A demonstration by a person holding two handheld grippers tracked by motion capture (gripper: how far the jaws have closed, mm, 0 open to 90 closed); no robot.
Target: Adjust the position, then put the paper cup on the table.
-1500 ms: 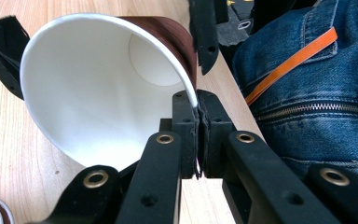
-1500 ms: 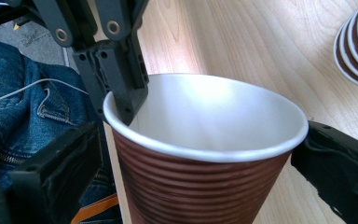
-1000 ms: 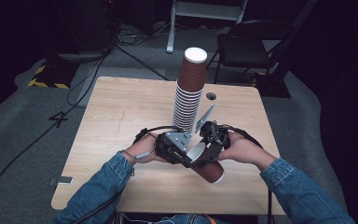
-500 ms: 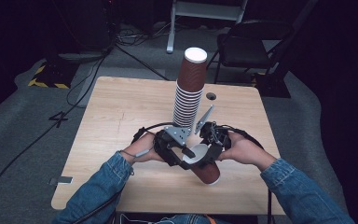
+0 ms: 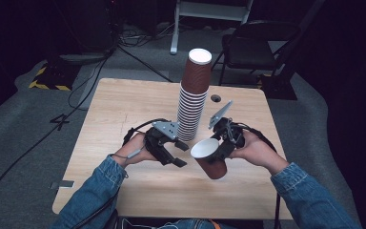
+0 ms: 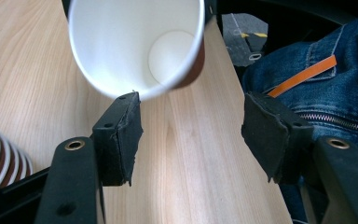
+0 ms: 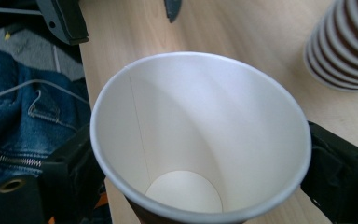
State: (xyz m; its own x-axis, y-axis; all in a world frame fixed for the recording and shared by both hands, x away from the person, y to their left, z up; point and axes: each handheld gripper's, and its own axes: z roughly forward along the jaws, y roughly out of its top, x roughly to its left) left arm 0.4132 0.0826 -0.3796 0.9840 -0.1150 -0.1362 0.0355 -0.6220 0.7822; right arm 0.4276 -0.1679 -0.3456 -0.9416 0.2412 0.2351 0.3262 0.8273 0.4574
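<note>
The worktop (image 5: 124, 109) is a pale wood-grain board with rounded corners, bare across most of its near and left parts, standing on grey carpet (image 5: 24, 129) in a dim room. Black cables (image 5: 90, 71) run across the floor beyond the far-left corner, close to a strip of yellow-and-black hazard tape (image 5: 45, 78). A dark folding chair (image 5: 262, 43) stands past the far-right corner, and the pale legs of a metal stand (image 5: 205, 12) rise behind the far edge. A small dark round hole (image 5: 215, 98) sits in the board near the far edge. Near the middle of the worktop stands a tall stack of brown paper cups (image 5: 193, 100), upside down, white base uppermost. Just in front of it, the right gripper (image 5: 224, 143) holds a single brown cup (image 5: 209, 157) off the board, tilted so that its white inside faces left and toward the person; its jaws are clamped on the cup's wall at either side of the rim. The left gripper (image 5: 178, 153) is just beside the cup's mouth, apart from it; its jaws have just been opening and now stand released with nothing between the pads, the cup's rim just ahead of one pad in the left gripper view. Denim sleeves (image 5: 90, 191) come in from the near edge.
</note>
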